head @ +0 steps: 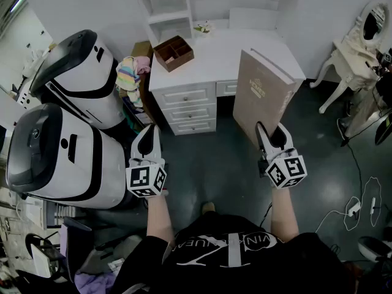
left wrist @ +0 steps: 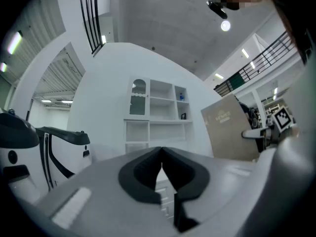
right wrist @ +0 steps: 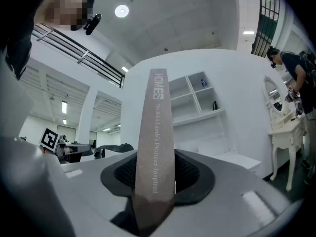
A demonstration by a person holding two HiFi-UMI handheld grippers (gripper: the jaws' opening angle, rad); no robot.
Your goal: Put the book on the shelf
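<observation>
White desk and shelf stand against the wall ahead of us. We hold the book upright in the air in front of the desk, our right gripper clenched on the lower end of its spine. Our left gripper is well apart from it, jaws pressed together and empty.

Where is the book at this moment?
In the head view, the book is clamped in the right gripper, at the right, before the white desk.
</observation>
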